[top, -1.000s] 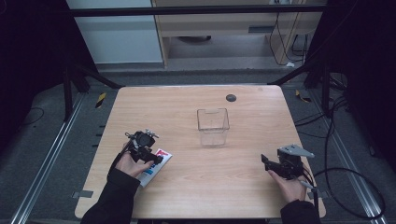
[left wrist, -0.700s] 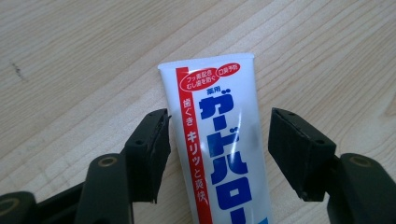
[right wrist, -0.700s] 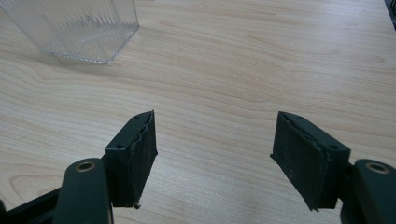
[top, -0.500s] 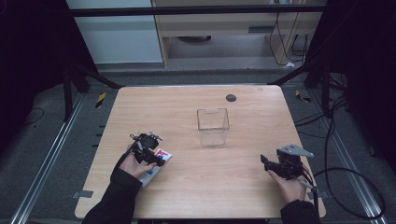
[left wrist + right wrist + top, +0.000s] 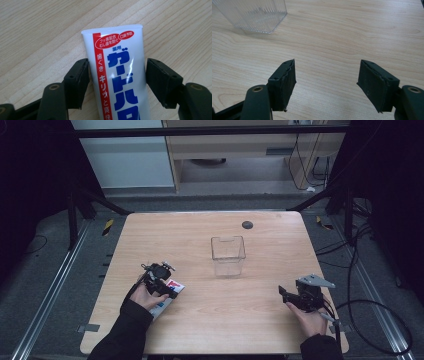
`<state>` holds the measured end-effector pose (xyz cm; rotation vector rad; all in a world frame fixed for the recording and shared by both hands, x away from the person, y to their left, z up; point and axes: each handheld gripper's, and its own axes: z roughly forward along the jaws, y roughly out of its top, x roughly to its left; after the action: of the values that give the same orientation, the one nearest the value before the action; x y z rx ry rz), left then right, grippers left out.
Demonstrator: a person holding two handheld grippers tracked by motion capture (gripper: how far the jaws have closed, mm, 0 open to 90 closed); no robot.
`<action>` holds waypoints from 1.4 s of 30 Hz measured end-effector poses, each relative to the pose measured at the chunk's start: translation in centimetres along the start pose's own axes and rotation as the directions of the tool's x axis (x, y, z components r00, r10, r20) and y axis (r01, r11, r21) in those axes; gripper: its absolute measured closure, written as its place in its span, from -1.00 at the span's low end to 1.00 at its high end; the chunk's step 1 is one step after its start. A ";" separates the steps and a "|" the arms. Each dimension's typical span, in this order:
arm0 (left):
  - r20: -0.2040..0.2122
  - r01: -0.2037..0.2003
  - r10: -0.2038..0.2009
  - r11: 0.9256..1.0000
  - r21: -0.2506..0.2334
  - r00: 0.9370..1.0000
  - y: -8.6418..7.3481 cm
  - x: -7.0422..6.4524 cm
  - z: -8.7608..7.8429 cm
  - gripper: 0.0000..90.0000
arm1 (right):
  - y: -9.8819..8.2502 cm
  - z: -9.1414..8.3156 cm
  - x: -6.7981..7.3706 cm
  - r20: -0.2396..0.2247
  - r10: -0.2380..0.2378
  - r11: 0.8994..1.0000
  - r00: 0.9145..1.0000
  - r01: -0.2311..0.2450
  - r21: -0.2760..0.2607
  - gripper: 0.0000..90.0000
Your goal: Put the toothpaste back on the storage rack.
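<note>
Tube [image 5: 120, 75] lying flat at table's [image 5: 210, 330] left front: we are bracketing it with left gripper [image 5: 117, 80], jaws parted, seemingly for pickup, while right gripper [image 5: 327, 85] is gaping empty near bin [image 5: 254, 15].

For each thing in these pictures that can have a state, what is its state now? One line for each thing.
Toothpaste tube: lying flat on the table, between the jaws of the left gripper.
Left gripper: open, jaws on either side of the tube, not yet clamped.
Right gripper: open, holding nothing, above bare table.
Clear container: upright, open at the top, looks empty.
Table: bears the tube and the container.
</note>
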<state>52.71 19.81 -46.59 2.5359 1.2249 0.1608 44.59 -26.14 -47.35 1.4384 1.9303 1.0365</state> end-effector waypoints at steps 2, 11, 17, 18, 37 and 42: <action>0.005 0.006 -0.006 1.000 0.005 1.000 0.0 0.0 0.2 -0.23 | 0.0 0.0 0.0 -0.001 0.002 1.000 1.000 -0.002 -0.001 -0.33; -0.010 -0.010 0.010 1.000 0.018 1.000 0.2 -0.3 0.4 -0.17 | 0.0 0.0 0.0 -0.001 -0.001 1.000 1.000 0.001 -0.002 -0.33; 0.008 0.004 -0.004 1.000 0.014 1.000 0.1 -0.3 0.2 0.01 | 0.1 -0.2 0.0 -0.001 -0.003 1.000 1.000 0.003 -0.008 -0.33; 0.010 0.001 -0.001 1.000 0.013 1.000 0.1 -0.2 0.1 0.07 | 0.1 -0.2 -0.1 -0.001 -0.001 1.000 1.000 0.001 -0.007 -0.33; 0.034 -0.004 0.004 1.000 -0.009 0.999 -0.8 -0.6 -2.0 0.62 | 0.0 -0.2 -0.2 -0.001 0.005 1.000 1.000 -0.005 -0.006 -0.33; 0.027 -0.015 0.017 0.998 -0.061 1.000 -1.3 -0.8 -3.6 0.65 | 0.0 -0.3 -0.3 0.000 0.008 1.000 1.000 -0.008 -0.010 -0.33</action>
<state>50.34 20.78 -43.62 2.4876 1.1720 0.1641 44.46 -26.50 -47.17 1.4418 1.9185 1.0485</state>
